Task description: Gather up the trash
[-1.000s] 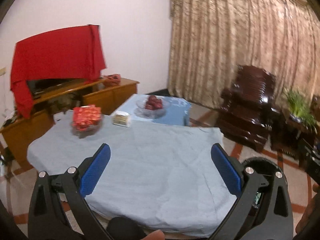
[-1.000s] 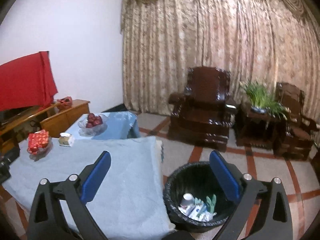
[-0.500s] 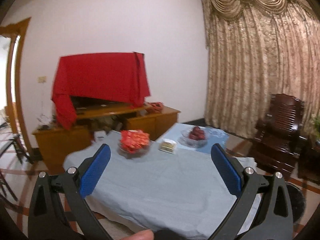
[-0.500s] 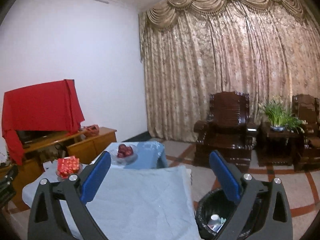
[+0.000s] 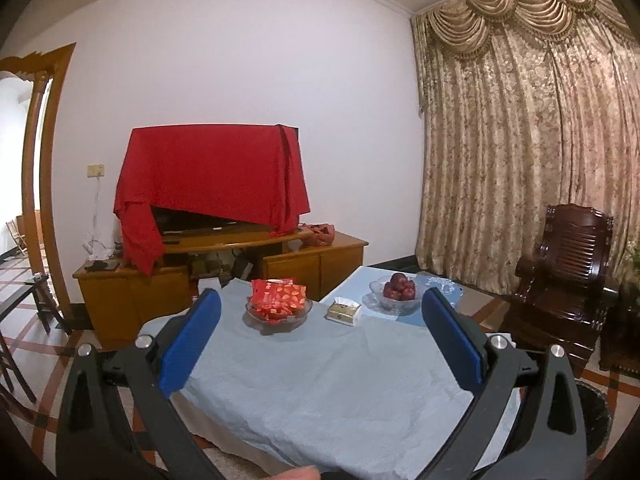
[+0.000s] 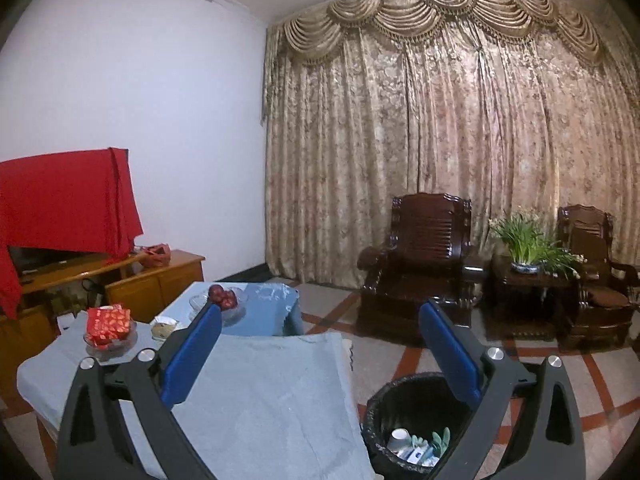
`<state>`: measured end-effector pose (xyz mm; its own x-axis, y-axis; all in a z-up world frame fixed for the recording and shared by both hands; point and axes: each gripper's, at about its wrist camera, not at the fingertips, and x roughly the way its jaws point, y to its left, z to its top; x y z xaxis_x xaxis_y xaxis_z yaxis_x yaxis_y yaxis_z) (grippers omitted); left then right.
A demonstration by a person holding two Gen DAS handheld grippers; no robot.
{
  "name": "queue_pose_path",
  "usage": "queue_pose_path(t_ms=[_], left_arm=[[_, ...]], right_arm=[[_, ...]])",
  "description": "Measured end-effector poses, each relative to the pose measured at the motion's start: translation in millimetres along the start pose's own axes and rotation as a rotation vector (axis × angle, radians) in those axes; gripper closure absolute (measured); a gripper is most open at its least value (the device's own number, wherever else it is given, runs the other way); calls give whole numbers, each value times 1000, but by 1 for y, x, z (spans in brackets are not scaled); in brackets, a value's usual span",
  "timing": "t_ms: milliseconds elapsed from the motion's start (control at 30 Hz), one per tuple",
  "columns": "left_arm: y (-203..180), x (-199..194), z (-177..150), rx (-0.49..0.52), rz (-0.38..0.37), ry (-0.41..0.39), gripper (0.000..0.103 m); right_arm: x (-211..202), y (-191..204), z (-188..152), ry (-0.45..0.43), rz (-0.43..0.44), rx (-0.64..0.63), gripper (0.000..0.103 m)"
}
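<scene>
We hold our left gripper (image 5: 320, 322) and our right gripper (image 6: 318, 332) above the table draped in pale blue cloth (image 5: 332, 384), both with blue-padded jaws spread wide and nothing between them. The trash, a white paper cup and crumpled wrappers (image 6: 416, 442), lies inside the round black-lined waste bin (image 6: 382, 410) on the tiled floor just beside the table's right edge.

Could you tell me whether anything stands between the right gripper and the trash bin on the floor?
Nothing visible does. The right gripper is open and empty, and the trash bin sits on the floor beside the table, its mouth uncovered, with a cup and wrappers already inside.
</scene>
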<state>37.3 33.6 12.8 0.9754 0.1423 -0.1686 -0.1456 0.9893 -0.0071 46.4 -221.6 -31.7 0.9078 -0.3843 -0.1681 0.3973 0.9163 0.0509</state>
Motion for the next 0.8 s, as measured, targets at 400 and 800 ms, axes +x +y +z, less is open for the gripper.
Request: queue_pose_path(t_ms=[400,800], left_arm=[[-2,12,-9,1,-26,20,5],[-2,14,-11,8,-19,21,5]], right_arm=[[10,-2,-11,18,-38,-13,6],[6,0,-12,0,-83,-35,6]])
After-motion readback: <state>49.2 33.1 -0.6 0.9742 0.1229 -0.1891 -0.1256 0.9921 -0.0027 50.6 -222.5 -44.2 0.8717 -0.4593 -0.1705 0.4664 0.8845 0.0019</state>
